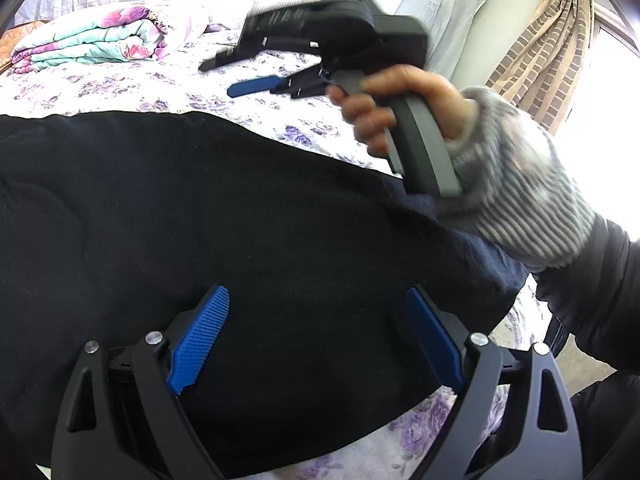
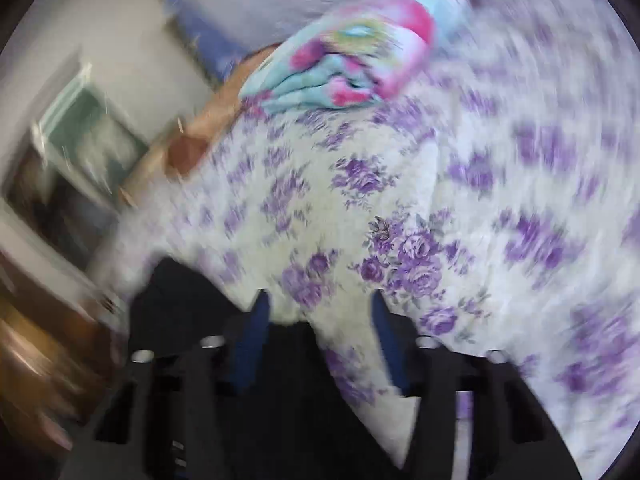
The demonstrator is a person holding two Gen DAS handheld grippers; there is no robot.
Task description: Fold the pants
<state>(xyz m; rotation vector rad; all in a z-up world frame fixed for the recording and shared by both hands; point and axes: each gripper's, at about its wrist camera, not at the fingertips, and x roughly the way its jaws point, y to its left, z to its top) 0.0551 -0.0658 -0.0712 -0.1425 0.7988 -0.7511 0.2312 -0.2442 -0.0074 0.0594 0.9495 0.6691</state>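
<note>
1. Lying across the centre and left of the left wrist view, the black pants [image 1: 224,216] spread over a bed [image 1: 120,84] with a purple-flower sheet.
2. Left gripper [image 1: 316,300], lower centre: blue pads apart, over the pants, nothing between them.
3. Right gripper [image 1: 260,86], upper centre of the same view: held by the right hand [image 1: 384,108] above the sheet beyond the pants; jaw state unclear there.
4. Right wrist view, heavily blurred: fingers apart, dark cloth at the lower left, contact unclear.
5. Folded floral blanket [image 1: 88,42], upper left.
</note>
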